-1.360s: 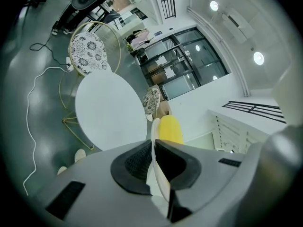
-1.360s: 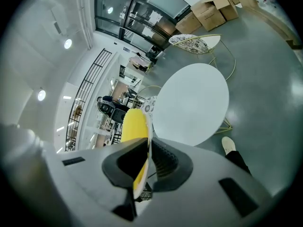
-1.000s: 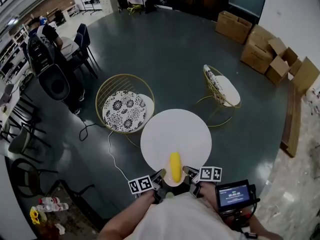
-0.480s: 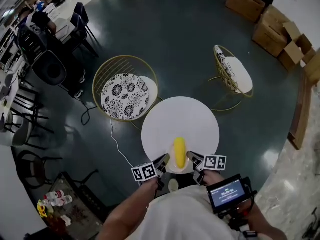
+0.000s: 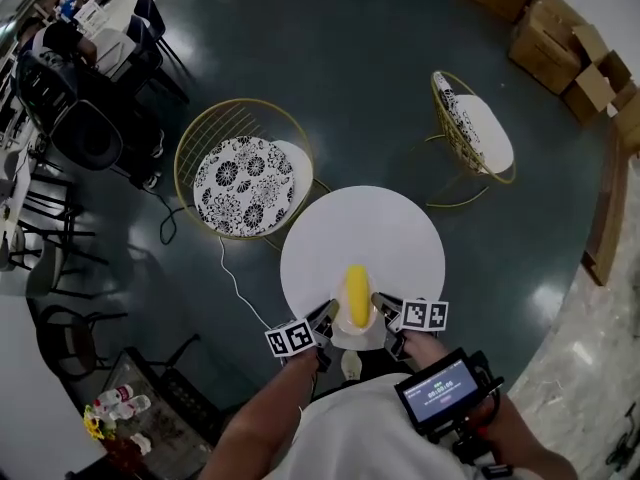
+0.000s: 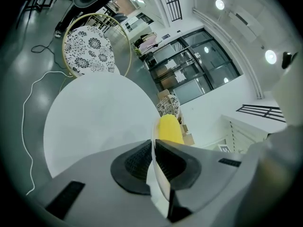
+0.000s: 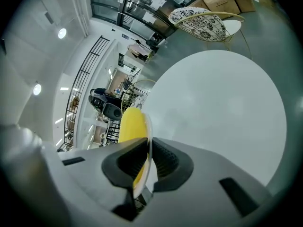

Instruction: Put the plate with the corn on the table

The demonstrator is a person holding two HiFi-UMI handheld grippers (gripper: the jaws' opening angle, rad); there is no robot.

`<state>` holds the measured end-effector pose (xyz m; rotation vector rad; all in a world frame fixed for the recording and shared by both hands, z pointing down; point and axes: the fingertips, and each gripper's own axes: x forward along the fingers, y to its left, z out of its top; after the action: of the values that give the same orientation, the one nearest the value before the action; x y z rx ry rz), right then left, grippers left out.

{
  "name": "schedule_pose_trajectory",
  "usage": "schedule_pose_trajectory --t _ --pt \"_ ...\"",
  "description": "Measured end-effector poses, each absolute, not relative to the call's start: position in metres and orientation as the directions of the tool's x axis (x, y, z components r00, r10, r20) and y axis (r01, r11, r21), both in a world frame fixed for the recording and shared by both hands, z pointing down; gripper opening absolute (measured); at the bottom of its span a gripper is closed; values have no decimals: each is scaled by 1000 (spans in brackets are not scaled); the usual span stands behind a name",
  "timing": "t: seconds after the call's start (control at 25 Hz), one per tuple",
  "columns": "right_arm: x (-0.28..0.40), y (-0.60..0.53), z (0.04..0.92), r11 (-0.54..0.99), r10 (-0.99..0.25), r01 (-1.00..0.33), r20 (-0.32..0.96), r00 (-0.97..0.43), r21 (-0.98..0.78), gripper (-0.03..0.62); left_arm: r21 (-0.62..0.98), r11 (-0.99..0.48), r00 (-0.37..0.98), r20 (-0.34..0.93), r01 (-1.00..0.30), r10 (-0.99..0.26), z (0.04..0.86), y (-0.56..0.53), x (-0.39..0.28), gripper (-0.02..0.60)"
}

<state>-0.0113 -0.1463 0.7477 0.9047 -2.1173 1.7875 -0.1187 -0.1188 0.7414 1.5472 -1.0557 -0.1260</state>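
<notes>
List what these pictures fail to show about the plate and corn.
- Whether the plate touches the table: head view, too small, white on white.
- The plate's face: edge-on in both gripper views.
- The corn, near end: left gripper view, behind the left gripper.
- Text on the handheld screen: head view, too small.

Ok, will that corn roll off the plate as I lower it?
Possibly: the corn is rounded and seems to lie loose on the plate, so a sideways tilt could roll it. The plate looks thin and stiff, pinched at opposite rims by the left hand-held gripper and right hand-held gripper; uneven lowering might tip it.
</notes>
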Motion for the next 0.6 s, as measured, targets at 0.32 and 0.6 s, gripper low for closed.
schedule_pose_trajectory --t 0.32,0.6 --pt "-10 -179 776 62 -328 -588 540 -775 -807 35 798 84 578 500 -597 -645 772 -154 -121 25" --pt "-10 -215 795 71 -331 -608 557 -762 -791 35 764 115 544 548 -635 -635 791 -188 -120 25"
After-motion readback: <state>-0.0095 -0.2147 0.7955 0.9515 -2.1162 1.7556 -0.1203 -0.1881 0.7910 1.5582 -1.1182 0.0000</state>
